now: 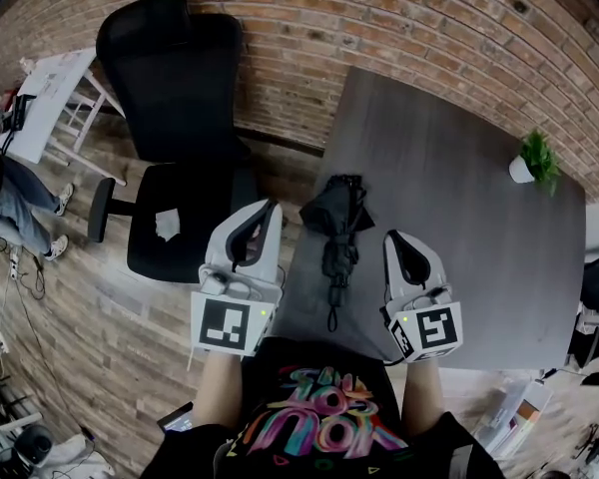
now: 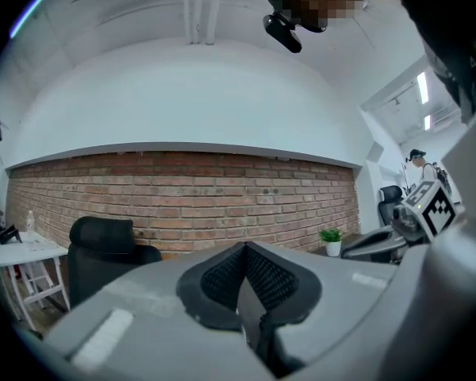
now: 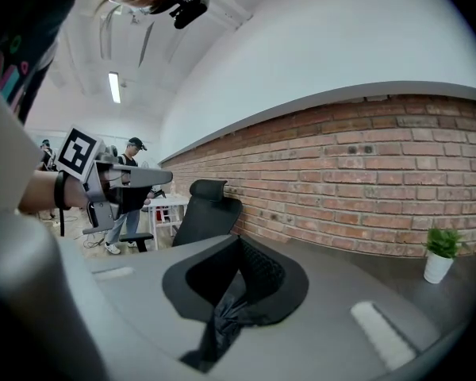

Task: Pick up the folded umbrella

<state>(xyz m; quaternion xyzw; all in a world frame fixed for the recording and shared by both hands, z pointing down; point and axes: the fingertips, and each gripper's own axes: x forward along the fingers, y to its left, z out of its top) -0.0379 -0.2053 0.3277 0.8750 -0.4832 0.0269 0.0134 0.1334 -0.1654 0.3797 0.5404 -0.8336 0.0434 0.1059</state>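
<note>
The folded black umbrella [image 1: 336, 230] lies on the dark grey table [image 1: 459, 218] near its left edge, with its strap end toward me. My left gripper [image 1: 271, 208] hovers just left of it, past the table's edge, with its jaws shut and empty [image 2: 244, 248]. To the umbrella's right my right gripper [image 1: 392, 238] hangs over the table, apart from it. Its jaws are shut too [image 3: 239, 243]. Through the gap under them the right gripper view shows crumpled black umbrella fabric [image 3: 222, 324]. Both grippers point toward the brick wall.
A black office chair [image 1: 175, 118] stands left of the table, close to my left gripper. A small potted plant [image 1: 535, 160] sits at the table's far right corner. A white side table [image 1: 45, 98] and a seated person [image 1: 10, 208] are at far left.
</note>
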